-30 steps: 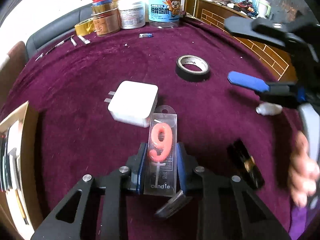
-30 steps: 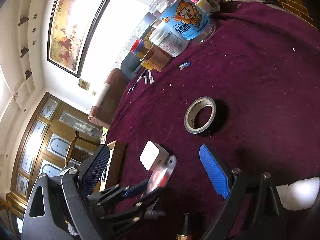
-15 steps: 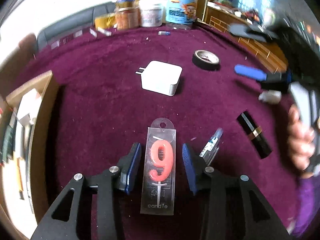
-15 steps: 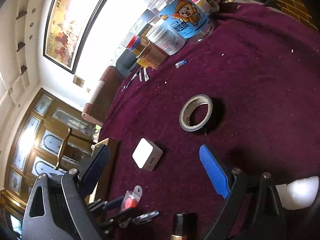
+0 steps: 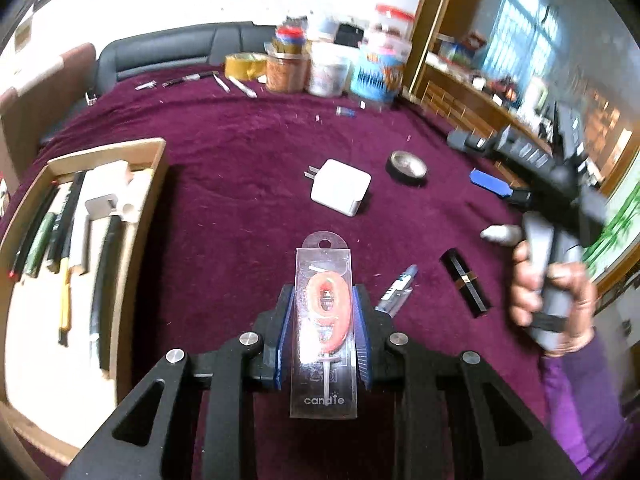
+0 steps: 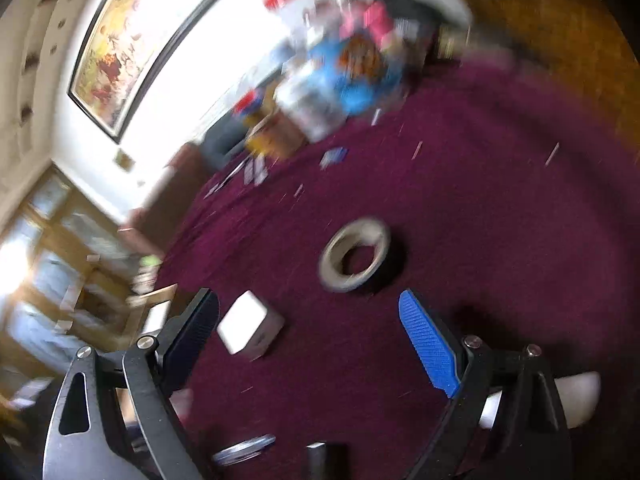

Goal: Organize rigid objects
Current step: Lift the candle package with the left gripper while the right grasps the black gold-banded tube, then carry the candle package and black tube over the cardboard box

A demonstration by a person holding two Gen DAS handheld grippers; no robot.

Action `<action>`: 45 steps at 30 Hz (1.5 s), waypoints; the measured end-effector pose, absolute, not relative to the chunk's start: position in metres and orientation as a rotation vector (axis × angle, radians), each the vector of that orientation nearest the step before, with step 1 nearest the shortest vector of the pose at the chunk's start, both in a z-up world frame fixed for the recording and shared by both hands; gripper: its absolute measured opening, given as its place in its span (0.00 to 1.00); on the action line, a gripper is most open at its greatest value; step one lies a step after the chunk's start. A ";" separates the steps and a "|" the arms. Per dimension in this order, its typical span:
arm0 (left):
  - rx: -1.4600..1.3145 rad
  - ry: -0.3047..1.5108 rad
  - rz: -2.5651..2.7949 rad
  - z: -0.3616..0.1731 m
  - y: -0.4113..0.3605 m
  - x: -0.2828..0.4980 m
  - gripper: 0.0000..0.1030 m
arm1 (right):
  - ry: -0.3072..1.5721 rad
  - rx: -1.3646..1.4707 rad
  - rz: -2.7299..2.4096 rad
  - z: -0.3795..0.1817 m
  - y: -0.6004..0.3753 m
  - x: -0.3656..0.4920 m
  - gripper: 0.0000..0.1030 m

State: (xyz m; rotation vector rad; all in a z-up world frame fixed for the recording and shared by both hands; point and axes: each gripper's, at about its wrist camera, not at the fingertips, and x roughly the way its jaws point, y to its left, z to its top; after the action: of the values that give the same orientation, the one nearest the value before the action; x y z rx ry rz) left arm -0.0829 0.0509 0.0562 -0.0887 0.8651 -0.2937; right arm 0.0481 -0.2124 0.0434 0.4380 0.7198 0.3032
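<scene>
Where its two blue pads press the sides of a clear plastic pack, the left gripper [image 5: 323, 330] is clamped on the candle [image 5: 325, 320], a pink figure nine in a case printed "candle". The pack stands lengthwise between the fingers, its hanger hole pointing away over the purple cloth [image 5: 240, 184], and it looks raised off the cloth, though I cannot be sure. Just right of the fingers lies a small clear pen-like thing [image 5: 396, 290], and further right a black lipstick tube [image 5: 465, 282] with a gold band. Ahead, well apart from the candle, sit a white charger [image 5: 341, 192] with its prongs to the left and a roll of tape [image 5: 406, 163] lying flat. To the left a wooden tray [image 5: 154, 168] holds long dark sticks and white blocks. Jars and tubs [image 5: 332, 68] crowd the far edge of the cloth.

The right gripper [image 6: 310, 344] is spread wide with nothing between its fingers; in its own blurred view the charger [image 6: 249, 328] and the tape [image 6: 354, 254] lie beyond it on the cloth [image 6: 480, 200]. From the left view a hand [image 5: 550, 292] grips its handle, above a small white object [image 5: 502, 233].
</scene>
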 end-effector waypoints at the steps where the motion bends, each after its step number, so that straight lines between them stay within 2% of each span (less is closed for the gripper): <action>1: -0.100 0.851 -0.297 0.061 0.056 -0.089 0.23 | 0.675 0.371 0.246 0.050 -0.209 0.041 0.90; 4: -0.115 0.817 -0.294 0.071 0.073 -0.105 0.23 | 0.646 0.240 0.134 0.057 -0.198 0.032 0.90; 8: -0.151 0.794 -0.285 0.074 0.098 -0.117 0.23 | 0.784 0.259 0.160 0.050 -0.190 0.014 0.90; 12: -0.189 0.786 -0.280 0.069 0.114 -0.122 0.23 | 0.902 0.134 0.184 0.040 -0.171 -0.020 0.85; 14: -0.219 0.788 -0.292 0.066 0.119 -0.122 0.23 | 0.929 0.068 0.166 0.034 -0.162 -0.031 0.69; 16: -0.241 0.792 -0.297 0.063 0.124 -0.123 0.23 | 0.950 -0.003 0.137 0.028 -0.151 -0.034 0.60; 17: -0.249 0.795 -0.294 0.062 0.127 -0.126 0.23 | 0.955 -0.035 0.124 0.024 -0.146 -0.035 0.53; 22: -0.285 0.779 -0.256 0.065 0.152 -0.137 0.23 | 0.971 -0.098 0.085 0.009 -0.135 -0.033 0.39; 25: -0.303 0.766 -0.219 0.067 0.170 -0.142 0.23 | 0.972 -0.073 0.079 0.011 -0.139 -0.035 0.15; 36: -0.346 0.817 -0.016 0.049 0.248 -0.130 0.23 | 0.981 0.112 0.165 0.035 -0.144 -0.047 0.15; 45: -0.361 0.971 0.017 0.032 0.282 -0.078 0.23 | 1.016 0.187 0.418 0.058 -0.062 -0.040 0.15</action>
State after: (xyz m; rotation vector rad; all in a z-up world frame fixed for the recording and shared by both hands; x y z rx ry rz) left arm -0.0784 0.2823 0.0322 -0.3607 0.9708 0.0167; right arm -0.0400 -0.0622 0.0577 0.1868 1.0161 0.4183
